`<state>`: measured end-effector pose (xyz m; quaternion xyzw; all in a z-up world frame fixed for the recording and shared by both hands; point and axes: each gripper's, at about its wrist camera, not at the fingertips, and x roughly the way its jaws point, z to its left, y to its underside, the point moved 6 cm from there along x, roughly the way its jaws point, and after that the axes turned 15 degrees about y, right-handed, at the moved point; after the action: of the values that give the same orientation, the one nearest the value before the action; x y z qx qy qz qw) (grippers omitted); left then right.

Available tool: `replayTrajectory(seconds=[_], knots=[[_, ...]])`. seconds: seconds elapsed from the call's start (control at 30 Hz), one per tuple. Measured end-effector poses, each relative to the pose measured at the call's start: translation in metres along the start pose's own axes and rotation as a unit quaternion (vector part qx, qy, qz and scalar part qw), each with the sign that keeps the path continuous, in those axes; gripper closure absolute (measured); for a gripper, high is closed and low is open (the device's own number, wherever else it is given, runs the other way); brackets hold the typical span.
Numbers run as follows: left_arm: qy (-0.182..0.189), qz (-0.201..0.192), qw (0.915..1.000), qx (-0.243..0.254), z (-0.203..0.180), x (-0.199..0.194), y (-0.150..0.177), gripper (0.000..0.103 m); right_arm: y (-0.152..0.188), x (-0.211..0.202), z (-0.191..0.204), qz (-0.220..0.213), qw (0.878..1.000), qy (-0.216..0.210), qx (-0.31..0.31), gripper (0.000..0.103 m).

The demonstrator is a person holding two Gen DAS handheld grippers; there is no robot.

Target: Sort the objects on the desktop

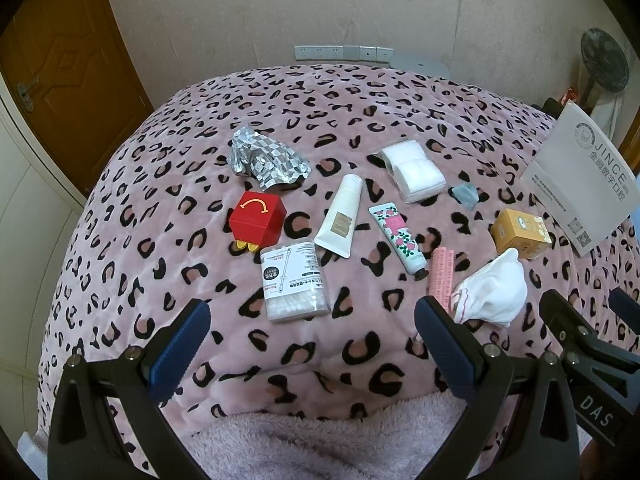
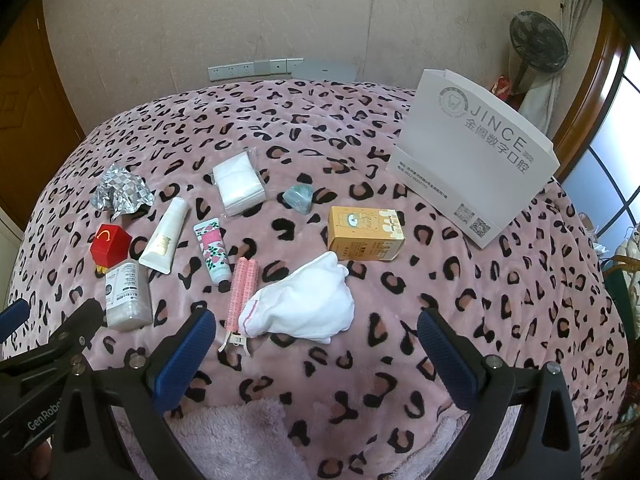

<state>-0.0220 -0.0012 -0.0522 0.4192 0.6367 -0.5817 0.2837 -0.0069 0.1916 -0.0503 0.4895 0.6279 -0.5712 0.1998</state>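
Small objects lie scattered on a pink leopard-print blanket (image 1: 360,100). From the left: crumpled foil (image 1: 266,158), a red box (image 1: 258,218), a clear cotton-swab box (image 1: 294,284), a cream tube (image 1: 340,216), a floral tube (image 1: 398,236), a pack of white pads (image 1: 416,170), a green stone (image 1: 464,195), a pink hair clip (image 1: 440,270), a white cloth (image 1: 494,290) and an orange carton (image 1: 520,232). My left gripper (image 1: 312,326) hovers open just short of the swab box. My right gripper (image 2: 316,334) hovers open before the white cloth (image 2: 306,306). Neither holds anything.
A white paper bag (image 2: 476,160) printed JINCE stands at the right, behind the orange carton (image 2: 364,232). A fluffy pink fabric (image 1: 328,440) lies at the near edge. A wall with sockets (image 1: 340,53) is behind, a wooden door (image 1: 60,72) left, a fan (image 2: 538,46) right.
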Motion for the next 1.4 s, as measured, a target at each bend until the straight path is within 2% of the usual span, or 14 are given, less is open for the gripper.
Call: replayTrajectory(seconds=[1.4], knots=[[-0.003,-0.002,1.0,0.001,0.001,-0.0052,-0.0023,0.0,-0.0019,-0.0016,0.0012,-0.001,1.0,0.0,-0.002,0.0]])
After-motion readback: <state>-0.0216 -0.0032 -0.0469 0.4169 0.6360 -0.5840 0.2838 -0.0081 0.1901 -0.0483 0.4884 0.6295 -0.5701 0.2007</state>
